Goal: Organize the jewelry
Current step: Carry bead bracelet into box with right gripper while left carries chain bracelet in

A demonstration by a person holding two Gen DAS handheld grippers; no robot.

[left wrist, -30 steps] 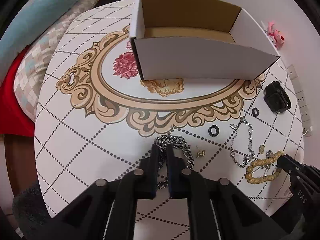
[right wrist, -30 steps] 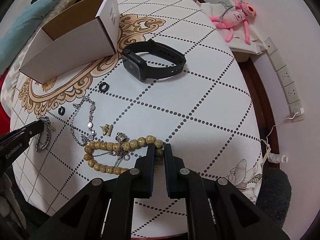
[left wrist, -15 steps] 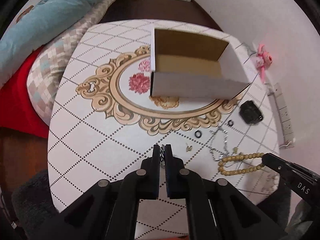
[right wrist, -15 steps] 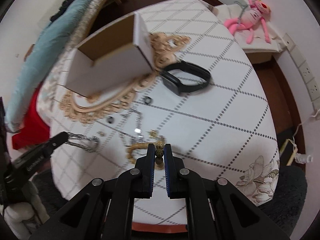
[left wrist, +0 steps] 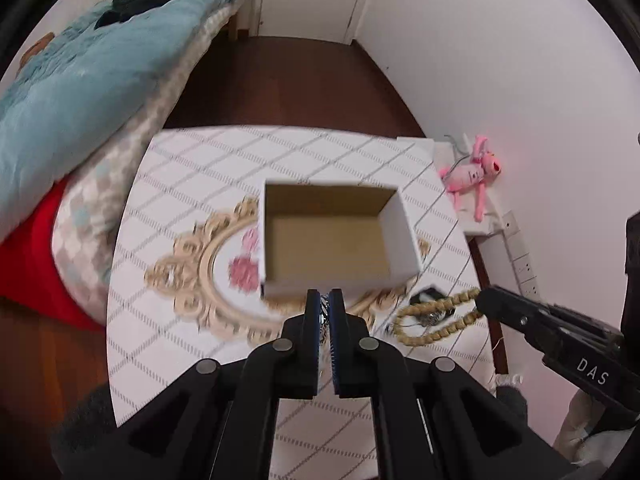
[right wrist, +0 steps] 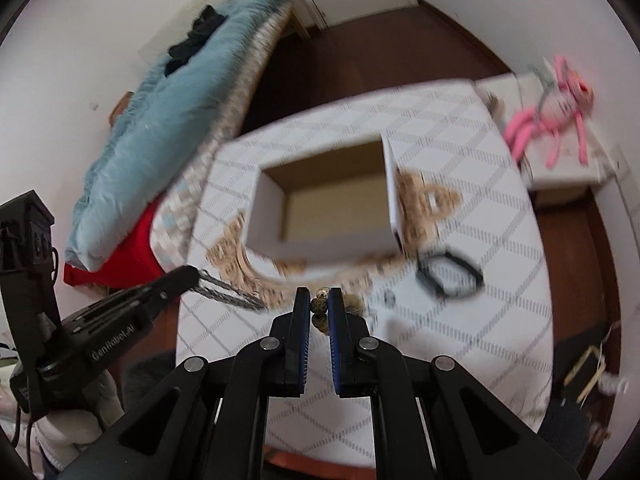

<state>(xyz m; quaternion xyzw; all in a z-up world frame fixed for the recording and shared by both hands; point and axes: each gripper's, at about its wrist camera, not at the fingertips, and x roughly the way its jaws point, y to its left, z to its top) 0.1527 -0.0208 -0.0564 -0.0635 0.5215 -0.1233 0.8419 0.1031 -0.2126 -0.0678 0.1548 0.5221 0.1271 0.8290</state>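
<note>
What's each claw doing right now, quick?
Left claw: shut on the silver chain bracelet.
Right claw: shut on the wooden bead bracelet.

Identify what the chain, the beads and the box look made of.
Chain: likely polished metal, from its grey glinting links. Bead bracelet: probably matte wood or seed, tan and speckled. Box: cardboard, white outside, raw brown inside.

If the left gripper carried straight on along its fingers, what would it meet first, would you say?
Most likely the near wall of the open cardboard box, which sits just beyond the left gripper, shut on the silver chain bracelet. Depth is unclear, so it might clear the rim.
</note>
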